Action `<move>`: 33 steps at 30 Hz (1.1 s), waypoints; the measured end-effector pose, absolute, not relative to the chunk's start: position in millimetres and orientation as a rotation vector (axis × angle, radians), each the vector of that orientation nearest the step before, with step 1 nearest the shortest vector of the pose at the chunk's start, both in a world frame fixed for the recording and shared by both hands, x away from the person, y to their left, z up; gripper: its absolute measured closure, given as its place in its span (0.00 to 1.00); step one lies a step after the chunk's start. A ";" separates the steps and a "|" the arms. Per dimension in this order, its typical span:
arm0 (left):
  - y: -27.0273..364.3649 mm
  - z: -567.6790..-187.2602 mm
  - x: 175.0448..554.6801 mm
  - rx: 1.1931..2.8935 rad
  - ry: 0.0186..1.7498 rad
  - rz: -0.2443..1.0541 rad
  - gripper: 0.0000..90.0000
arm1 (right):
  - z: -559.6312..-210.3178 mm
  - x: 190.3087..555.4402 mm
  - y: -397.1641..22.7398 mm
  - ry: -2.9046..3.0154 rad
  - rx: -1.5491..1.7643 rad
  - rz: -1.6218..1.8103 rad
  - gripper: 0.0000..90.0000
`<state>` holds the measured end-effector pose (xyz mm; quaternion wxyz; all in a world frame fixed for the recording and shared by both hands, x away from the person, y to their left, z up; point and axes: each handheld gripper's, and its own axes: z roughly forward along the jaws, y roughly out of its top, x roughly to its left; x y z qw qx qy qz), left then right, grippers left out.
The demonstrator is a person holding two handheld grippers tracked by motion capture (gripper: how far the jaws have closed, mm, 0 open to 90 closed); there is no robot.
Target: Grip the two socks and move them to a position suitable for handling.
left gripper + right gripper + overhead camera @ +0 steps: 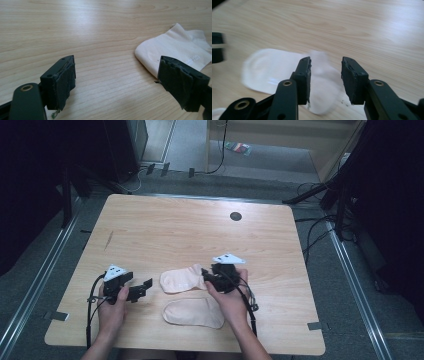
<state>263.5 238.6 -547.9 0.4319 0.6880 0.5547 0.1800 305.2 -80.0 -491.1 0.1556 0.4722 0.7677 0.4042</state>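
The counter (190, 227) is bare wood across its far half and along both side edges, leaving open room around the work near the front edge, where the near sock (194, 312) lies flat just behind that edge and the far sock (181, 279) lies just beyond it, between the two tongs. The left tongs (140, 290) stand wide apart with nothing between the jaws, near the far sock's rounded end; the right tongs (206, 276) are partly parted over its other end, the cloth between the jaws blurred, so contact cannot be told. Faint lettering (193, 59) on the far sock is too small to read.
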 end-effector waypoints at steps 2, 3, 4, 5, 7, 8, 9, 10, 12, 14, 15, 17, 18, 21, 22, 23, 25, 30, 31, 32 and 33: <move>235.6 -547.5 264.2 1.721 1.367 0.447 0.19 | -494.3 308.5 -88.6 2.188 1.381 1.131 0.68; 229.8 -546.1 266.4 1.706 1.346 0.417 0.21 | -504.4 316.0 -102.9 2.201 1.441 1.107 0.69; 229.8 -546.1 266.4 1.706 1.346 0.417 0.23 | -507.7 318.3 -105.5 2.203 1.450 1.111 0.69; 222.1 -544.5 269.8 1.722 1.337 0.420 0.27 | -511.3 321.2 -107.0 2.220 1.448 1.108 0.70; 216.7 -543.8 272.1 1.732 1.338 0.414 0.37 | -515.7 327.0 -105.2 2.244 1.396 1.105 0.70; 211.2 -543.6 276.2 1.757 1.343 0.390 0.40 | -516.7 329.2 -103.6 2.255 1.382 1.107 0.70; 209.3 -544.3 277.9 1.760 1.353 0.379 0.44 | -518.6 332.7 -100.6 2.279 1.363 1.107 0.70; 209.3 -544.3 277.9 1.760 1.353 0.379 0.49 | -518.6 332.7 -100.6 2.279 1.363 1.107 0.70; 208.5 -547.9 281.5 1.766 1.378 0.349 0.54 | -524.5 338.0 -93.8 2.338 1.347 1.080 0.71; 208.7 -549.7 282.4 1.770 1.382 0.341 0.60 | -529.0 338.8 -90.9 2.341 1.348 1.049 0.72; 208.0 -551.1 283.1 1.764 1.388 0.323 0.61 | -531.3 339.0 -89.7 2.346 1.340 1.031 0.72; 205.4 -551.4 283.0 1.777 1.371 0.321 0.62 | -533.5 338.4 -88.4 2.343 1.322 1.018 0.73; 205.4 -551.4 283.0 1.777 1.371 0.321 0.63 | -533.5 338.4 -88.4 2.343 1.322 1.018 0.73; 201.1 -552.2 283.2 1.802 1.353 0.331 0.64 | -536.3 335.8 -85.4 2.344 1.294 0.986 0.76; 199.6 -552.1 283.0 1.816 1.345 0.343 0.64 | -536.3 335.8 -85.4 2.344 1.294 0.986 0.76; 196.3 -552.2 282.2 1.838 1.332 0.367 0.68 | -538.2 333.5 -84.2 2.340 1.279 0.986 0.78; 194.7 -552.2 281.8 1.850 1.323 0.382 0.73 | -538.4 332.1 -84.1 2.337 1.280 0.985 0.80; 193.7 -551.6 279.2 1.870 1.274 0.382 0.97 | -540.3 323.6 -84.5 2.324 1.236 0.988 0.97; 193.7 -551.6 279.2 1.870 1.274 0.382 0.98 | -539.6 322.9 -84.2 2.324 1.223 0.972 0.98; 194.3 -551.5 279.0 1.861 1.273 0.375 0.98 | -539.6 322.9 -84.2 2.324 1.223 0.972 0.98; 194.8 -550.9 278.3 1.856 1.262 0.372 0.98 | -538.6 322.3 -84.1 2.321 1.223 0.963 0.98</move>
